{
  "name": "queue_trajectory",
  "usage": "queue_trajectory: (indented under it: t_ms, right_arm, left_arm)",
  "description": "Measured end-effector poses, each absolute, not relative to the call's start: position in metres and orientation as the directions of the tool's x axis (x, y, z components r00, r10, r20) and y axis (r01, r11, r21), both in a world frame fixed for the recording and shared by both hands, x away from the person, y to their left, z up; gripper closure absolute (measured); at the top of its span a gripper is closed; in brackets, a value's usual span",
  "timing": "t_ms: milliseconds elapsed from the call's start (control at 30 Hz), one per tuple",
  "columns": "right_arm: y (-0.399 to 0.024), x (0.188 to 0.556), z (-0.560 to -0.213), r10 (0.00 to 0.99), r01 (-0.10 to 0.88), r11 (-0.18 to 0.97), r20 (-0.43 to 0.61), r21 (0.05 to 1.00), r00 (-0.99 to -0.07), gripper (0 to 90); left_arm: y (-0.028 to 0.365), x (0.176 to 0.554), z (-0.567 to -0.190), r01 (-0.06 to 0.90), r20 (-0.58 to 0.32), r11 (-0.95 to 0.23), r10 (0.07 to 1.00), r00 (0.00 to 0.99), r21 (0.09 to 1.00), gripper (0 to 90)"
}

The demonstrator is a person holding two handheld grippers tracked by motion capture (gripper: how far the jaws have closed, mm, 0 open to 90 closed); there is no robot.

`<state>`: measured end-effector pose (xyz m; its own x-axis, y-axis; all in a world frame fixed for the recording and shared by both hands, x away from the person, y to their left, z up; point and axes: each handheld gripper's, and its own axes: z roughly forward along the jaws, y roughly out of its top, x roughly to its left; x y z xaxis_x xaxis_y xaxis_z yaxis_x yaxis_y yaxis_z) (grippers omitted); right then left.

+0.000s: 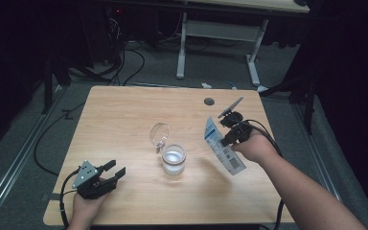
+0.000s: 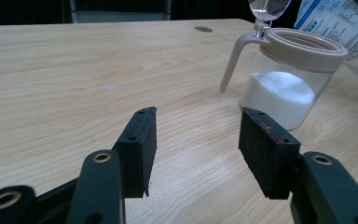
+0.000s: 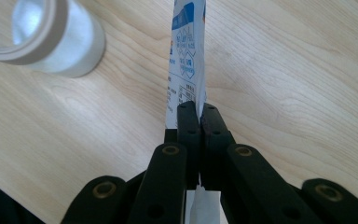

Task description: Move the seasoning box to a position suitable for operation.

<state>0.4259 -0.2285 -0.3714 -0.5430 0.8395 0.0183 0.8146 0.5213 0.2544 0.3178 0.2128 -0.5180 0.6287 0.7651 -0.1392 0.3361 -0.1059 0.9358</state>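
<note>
White powder sits in the bottom of a clear jar [image 1: 174, 160] near the middle of the wooden table [image 1: 124, 115], its beige rim open and its clear hinged lid [image 1: 159, 134] tipped up on the far-left side. The right gripper [image 1: 230, 128] has its jaws pressed together on a blue-and-white printed packet [image 1: 224, 147], pinching it near one edge; in the right gripper view the packet [image 3: 185, 60] runs straight out from the jaws, with the jar [image 3: 51, 42] off to the upper left. From above, the packet is held just to the right of the jar and clear of it, its long axis slanting from upper left to lower right, the upper end nearer the jar's mouth. Which end is torn open is hard to make out at this size.

The left gripper [image 1: 116, 170] rests near the table's front-left corner with its jaws apart and nothing between them, pointed toward the jar [image 2: 289, 84], which stands well apart from it.

The next move likely turns on carrying the packet leftward over the jar's open mouth, and the right hand is much the nearer of the two.
</note>
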Motion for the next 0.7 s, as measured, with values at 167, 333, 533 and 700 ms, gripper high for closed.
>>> queue_trajectory:
  t_ms: [167,333,533,700]
  right_arm:
    - [-0.239,0.428,-0.381,0.857,0.835,0.497,0.017,0.237,-0.515,88.6]
    - [-0.244,0.43,-0.386,0.863,0.842,0.488,0.016,0.229,-0.505,88.6]
    - [-0.246,0.429,-0.389,0.873,0.85,0.47,0.012,0.238,-0.487,88.6]
    - [-0.247,0.425,-0.392,0.869,0.841,0.482,-0.008,0.246,-0.495,88.6]
  left_arm:
    - [0.213,0.318,-0.519,0.343,-0.147,-0.104,0.762,0.631,0.934,47.0]
    - [0.214,0.318,-0.518,0.343,-0.149,-0.101,0.763,0.63,0.934,47.0]
    - [0.215,0.318,-0.518,0.345,-0.156,-0.093,0.762,0.628,0.934,46.9]
    - [0.216,0.318,-0.518,0.346,-0.161,-0.088,0.763,0.626,0.934,46.9]
